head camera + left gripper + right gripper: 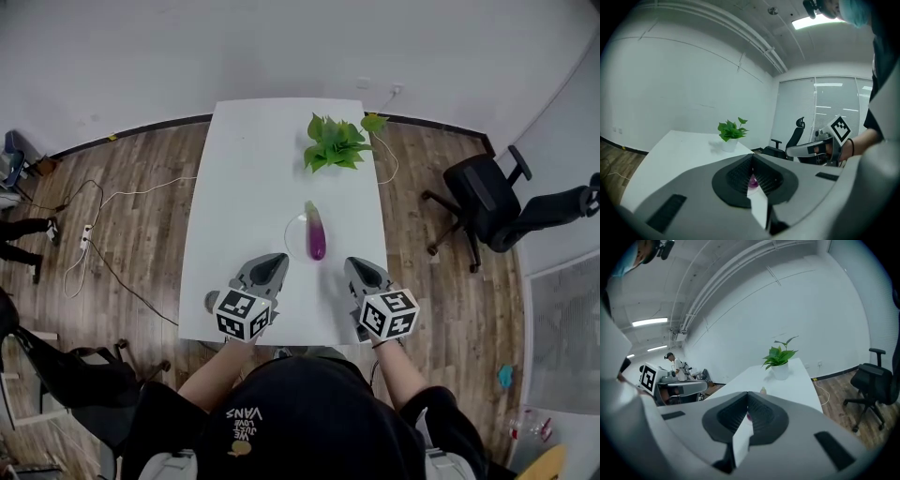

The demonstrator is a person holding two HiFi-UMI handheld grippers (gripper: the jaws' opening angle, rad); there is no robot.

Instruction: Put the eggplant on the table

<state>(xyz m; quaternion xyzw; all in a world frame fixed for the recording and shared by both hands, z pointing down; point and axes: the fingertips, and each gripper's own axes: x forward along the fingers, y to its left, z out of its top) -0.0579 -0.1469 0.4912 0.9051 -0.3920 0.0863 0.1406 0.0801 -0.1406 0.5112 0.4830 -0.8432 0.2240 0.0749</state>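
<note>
A purple eggplant (317, 232) with a green cap lies on a clear round plate (295, 228) in the middle of the white table (244, 169). My left gripper (273, 266) hovers near the table's front edge, left of the eggplant, jaws shut and empty. On the other side my right gripper (357, 270) is held the same way, also shut on nothing. In the left gripper view a sliver of the eggplant (753, 180) peeks between the closed jaws. The right gripper view shows the eggplant's tip (762, 391) just above its closed jaws.
A potted green plant (334, 143) stands at the table's far end, with a cable trailing off the right side. A black office chair (487, 204) sits right of the table. Cables and a power strip (85, 234) lie on the wood floor at left.
</note>
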